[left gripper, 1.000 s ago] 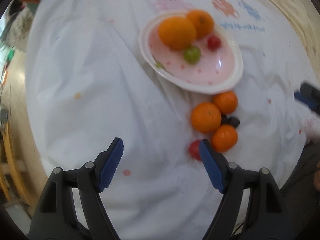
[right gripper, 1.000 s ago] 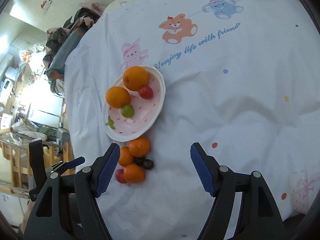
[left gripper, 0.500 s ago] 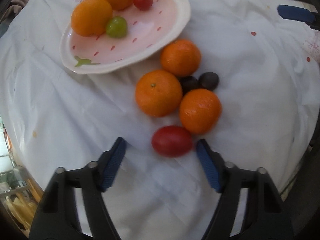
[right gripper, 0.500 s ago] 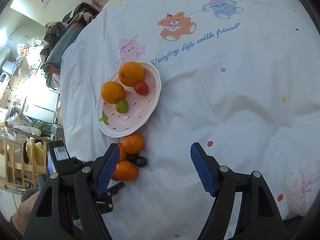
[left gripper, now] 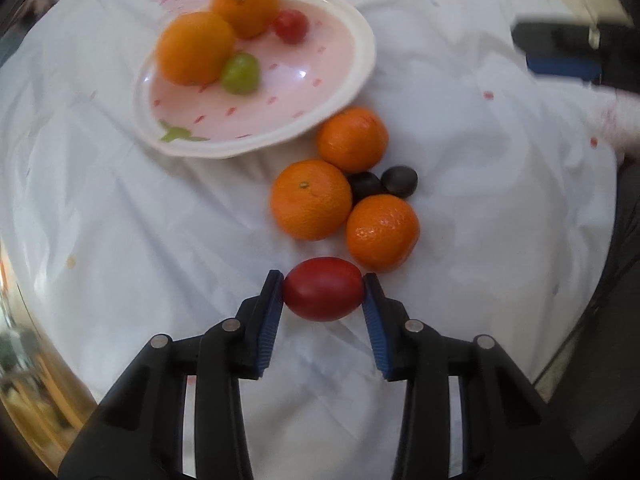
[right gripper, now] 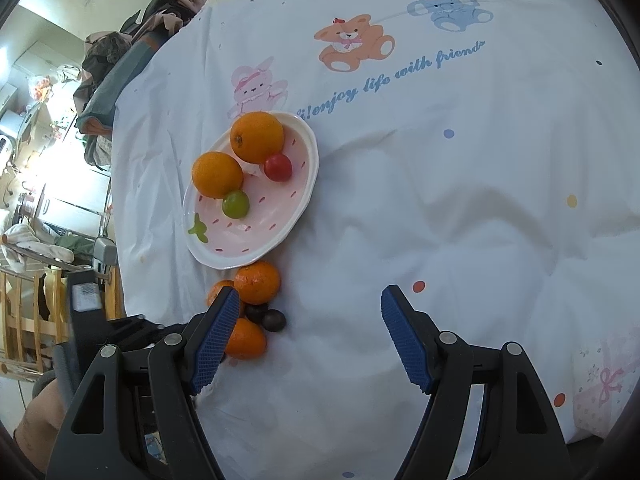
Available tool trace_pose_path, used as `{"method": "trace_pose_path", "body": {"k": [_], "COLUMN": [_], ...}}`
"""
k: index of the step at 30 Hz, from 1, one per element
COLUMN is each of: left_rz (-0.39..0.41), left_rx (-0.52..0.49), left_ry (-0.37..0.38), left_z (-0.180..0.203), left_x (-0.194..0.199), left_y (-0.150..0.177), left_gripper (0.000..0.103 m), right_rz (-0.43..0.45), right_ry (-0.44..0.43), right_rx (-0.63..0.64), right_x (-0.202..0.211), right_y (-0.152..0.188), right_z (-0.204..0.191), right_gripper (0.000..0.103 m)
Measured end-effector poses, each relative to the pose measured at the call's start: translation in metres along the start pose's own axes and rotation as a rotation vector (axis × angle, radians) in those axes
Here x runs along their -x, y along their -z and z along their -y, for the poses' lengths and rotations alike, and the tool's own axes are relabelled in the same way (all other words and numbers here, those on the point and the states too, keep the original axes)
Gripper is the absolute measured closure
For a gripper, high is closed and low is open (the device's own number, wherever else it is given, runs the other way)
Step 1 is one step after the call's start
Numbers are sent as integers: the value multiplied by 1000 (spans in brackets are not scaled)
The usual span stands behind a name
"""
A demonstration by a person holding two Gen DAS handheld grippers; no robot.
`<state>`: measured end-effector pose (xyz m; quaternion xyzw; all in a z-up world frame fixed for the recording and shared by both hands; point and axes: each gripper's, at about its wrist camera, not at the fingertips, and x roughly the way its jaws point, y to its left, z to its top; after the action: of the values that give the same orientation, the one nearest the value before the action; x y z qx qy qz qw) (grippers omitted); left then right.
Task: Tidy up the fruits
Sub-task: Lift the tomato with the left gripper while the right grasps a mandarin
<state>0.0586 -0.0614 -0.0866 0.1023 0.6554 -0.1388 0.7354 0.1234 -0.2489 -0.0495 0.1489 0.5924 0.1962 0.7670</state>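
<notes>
The left gripper (left gripper: 324, 295) pinches the red tomato (left gripper: 324, 295) just short of the pink bowl (left gripper: 360, 76); squeezing harder could burst it. The right gripper (right gripper: 310, 334) hangs released.

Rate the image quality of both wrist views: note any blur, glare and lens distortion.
Left wrist view: the pink plate and its fruit are smeared by motion blur, with small glare spots on the glaze; the red tomato between the left claw pads is sharp. Right wrist view: sharp throughout, blown-out brightness at the left edge, strong fisheye bending; the right claw is crisp.
</notes>
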Motion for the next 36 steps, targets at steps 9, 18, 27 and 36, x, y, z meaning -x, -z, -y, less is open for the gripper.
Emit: {"method": "trace_pose_path", "body": {"k": [9,18,27,36], "left_rz": [62,113,127,141], "left_rx": [298,500,527,523], "left_ry": [34,9,14,-18], "left_z": [-50,-85,-91,-90], "left_x": [36,42,43,44], "left_y": [27,38,33,32], "left_gripper": [68,68,68,68], "right_rz": [-63,-265,-332,-318], "right_ry": [-20,-118,-76,-75], "right_rx": [16,48,87,144], "right_x": [-18,-76,-110,-102], "right_y": [9,30,34,37], "right_z": [-15,-49,-62,-62], "right_gripper": [27,28,36,58]}}
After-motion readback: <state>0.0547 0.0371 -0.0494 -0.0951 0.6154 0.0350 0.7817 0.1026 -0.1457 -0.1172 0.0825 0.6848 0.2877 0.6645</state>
